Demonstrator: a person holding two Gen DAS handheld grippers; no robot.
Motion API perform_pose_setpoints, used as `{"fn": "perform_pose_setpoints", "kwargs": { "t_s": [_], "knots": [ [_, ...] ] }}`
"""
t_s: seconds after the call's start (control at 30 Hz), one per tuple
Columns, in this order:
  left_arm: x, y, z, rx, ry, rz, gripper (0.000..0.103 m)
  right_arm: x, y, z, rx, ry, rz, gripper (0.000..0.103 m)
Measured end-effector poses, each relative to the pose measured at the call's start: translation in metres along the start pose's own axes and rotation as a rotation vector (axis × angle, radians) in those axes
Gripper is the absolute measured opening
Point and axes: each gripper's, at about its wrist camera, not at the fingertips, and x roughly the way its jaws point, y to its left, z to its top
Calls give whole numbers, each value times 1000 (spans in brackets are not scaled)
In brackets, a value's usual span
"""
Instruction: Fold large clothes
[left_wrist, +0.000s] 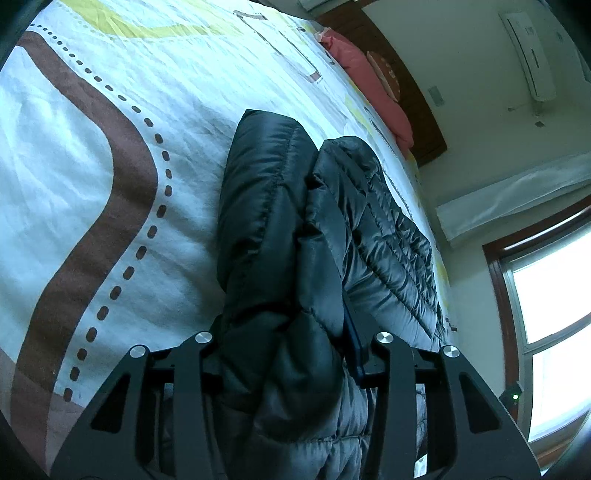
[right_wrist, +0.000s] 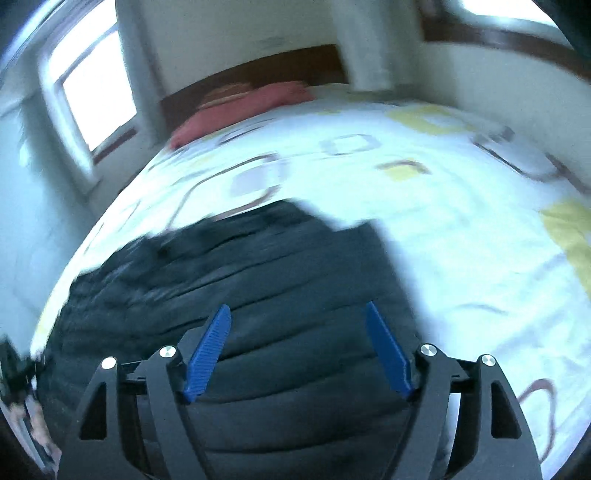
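Bulging between its half-closed jaws at the bottom centre of the frame, a thick fold of the dark puffer jacket (left_wrist: 280, 229) is pinched by the left gripper (left_wrist: 291, 354) on the patterned bedspread (left_wrist: 92, 147), while the right gripper (right_wrist: 297, 325) gapes wide and empty above the jacket's quilted panel.

Bed (left_wrist: 110, 122) w/ patterned sheet, dark puffer jacket (left_wrist: 266, 206), pink pillow (left_wrist: 373, 96) on it

Your left view is sharp; daylight from the window (left_wrist: 554, 332) blows out white and leaves a sheen on the jacket (left_wrist: 280, 229). Your right view is smeared with motion blur, its window (right_wrist: 96, 85) glaring. Both bend and darken at the corners.
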Motion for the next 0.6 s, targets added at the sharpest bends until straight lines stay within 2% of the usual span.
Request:
{"fn": "perform_pose_setpoints", "kwargs": {
  "t_s": [0.1, 0.2, 0.3, 0.4, 0.47, 0.5, 0.6],
  "knots": [
    [1, 0, 0, 0, 0, 1, 43, 31, -57, 8, 172, 138, 147, 74],
    [0, 1, 0, -1, 1, 1, 43, 60, -79, 1, 266, 249, 317, 74],
    [0, 1, 0, -2, 5, 2, 43, 73, -81, -6, 260, 257, 385, 78],
    [1, 1, 1, -6, 12, -2, 45, 76, -76, -6, 240, 238, 388, 77],
    [1, 2, 0, -11, 15, -6, 45, 80, -71, -8, 227, 240, 378, 69],
    [0, 1, -2, -12, 11, -11, 45, 84, -70, -9, 239, 255, 395, 54],
    [-1, -1, -5, -13, 2, -8, 43, 85, -68, -17, 271, 248, 409, 45]
  ]
}}
